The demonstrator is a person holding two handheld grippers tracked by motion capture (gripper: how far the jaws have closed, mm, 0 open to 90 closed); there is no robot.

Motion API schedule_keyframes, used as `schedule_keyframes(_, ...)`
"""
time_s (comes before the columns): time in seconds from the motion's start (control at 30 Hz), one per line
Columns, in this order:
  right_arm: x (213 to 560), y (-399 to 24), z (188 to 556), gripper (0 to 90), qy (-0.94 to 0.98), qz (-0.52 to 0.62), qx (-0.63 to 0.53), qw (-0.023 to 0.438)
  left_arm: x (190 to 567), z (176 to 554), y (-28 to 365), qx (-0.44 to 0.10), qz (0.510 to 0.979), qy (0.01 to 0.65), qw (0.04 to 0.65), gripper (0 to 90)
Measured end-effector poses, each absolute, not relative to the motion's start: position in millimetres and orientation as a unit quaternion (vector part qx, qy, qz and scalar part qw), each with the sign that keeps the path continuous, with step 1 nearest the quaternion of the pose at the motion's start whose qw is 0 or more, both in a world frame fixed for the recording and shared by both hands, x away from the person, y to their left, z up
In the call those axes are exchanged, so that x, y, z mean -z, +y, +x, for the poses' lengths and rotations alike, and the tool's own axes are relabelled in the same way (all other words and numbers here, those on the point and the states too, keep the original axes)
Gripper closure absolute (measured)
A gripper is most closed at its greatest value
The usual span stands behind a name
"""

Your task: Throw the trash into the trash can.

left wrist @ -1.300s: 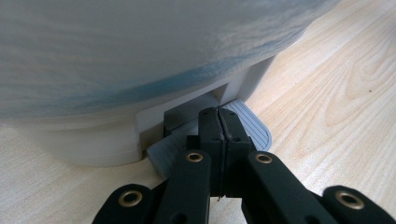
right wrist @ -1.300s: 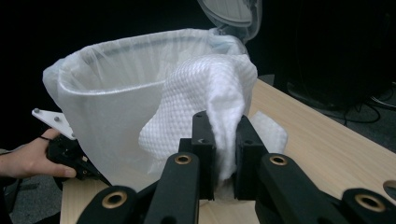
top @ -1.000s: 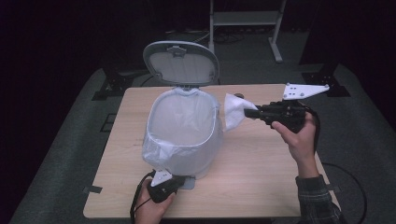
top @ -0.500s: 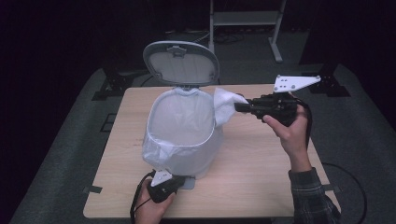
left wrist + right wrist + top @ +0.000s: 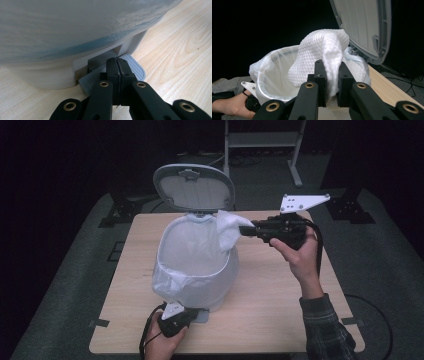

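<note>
A white pedal bin lined with a translucent bag stands on the wooden table, its lid raised. My right gripper is shut on a white crumpled paper towel, held at the bin's right rim, partly over the opening. In the right gripper view the towel hangs between the jaws before the open lid. My left gripper is shut, with nothing held, and its tips rest on the bin's grey foot pedal at the front base.
A metal stand and dark equipment sit on the floor beyond the table. A black cable trails from the right gripper over the table's right edge. Bare tabletop lies left and right of the bin.
The right gripper has carried the towel up and to the left, from beside the bin to over its right rim. The left gripper has stayed on the pedal and the lid has stayed up.
</note>
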State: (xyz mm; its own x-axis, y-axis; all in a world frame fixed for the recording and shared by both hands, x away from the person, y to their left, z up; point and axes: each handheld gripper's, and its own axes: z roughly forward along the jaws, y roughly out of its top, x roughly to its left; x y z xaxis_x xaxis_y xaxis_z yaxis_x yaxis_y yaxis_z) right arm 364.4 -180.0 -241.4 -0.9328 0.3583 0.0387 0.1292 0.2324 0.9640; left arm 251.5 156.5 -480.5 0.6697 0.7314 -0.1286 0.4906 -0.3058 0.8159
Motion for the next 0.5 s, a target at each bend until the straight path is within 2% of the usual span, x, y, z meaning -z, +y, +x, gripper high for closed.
schedule_keyframes(0.5,236,-153,373,79.4,0.782,0.145,-0.6,0.085,480,252,157,-0.134,0.798,0.383,0.446,89.7)
